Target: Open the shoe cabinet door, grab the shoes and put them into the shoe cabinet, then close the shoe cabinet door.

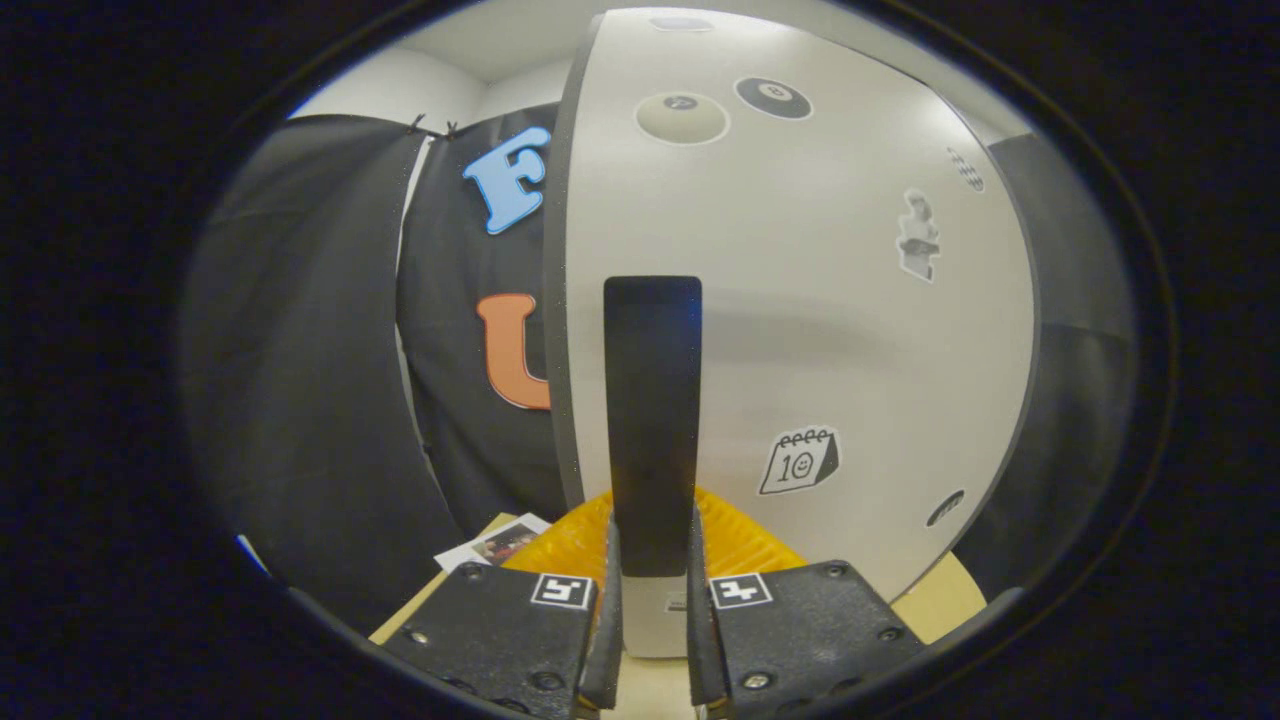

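My gripper (pixel 652 590) is right up against the cabinet, fingers (pixel 607 600) clamped on the black door handle (pixel 652 420): one finger presses each side of its lower end, so I've got the handle grasped. Each finger block carries a small b/w square marker on top, left and right of the handle.

The handle is a tall, flat black bar standing upright, running up from between the fingers to about mid-height of the door. Its white foot shows just below the black part, between the finger tips.

Behind the handle is the shoe cabinet door (pixel 820 300), a white panel w/ a dark edge. I can't tell for sure whether it's closed or slightly ajar. Stickers on it: a calendar sticker (pixel 798 460) to the right of the handle, a small figure sticker (pixel 918 238) higher up on the right, and two round billiard-ball stickers (pixel 728 108) near the top.

Just ahead of the fingers, at the door's base, sits something yellow-orange and ribbed (pixel 740 540); can't tell what it is. To its left lies a photo card (pixel 497 541) on the pale wooden surface (pixel 945 600). Black cloth wall beyond the door's left edge. Shoes: can't place them from here.
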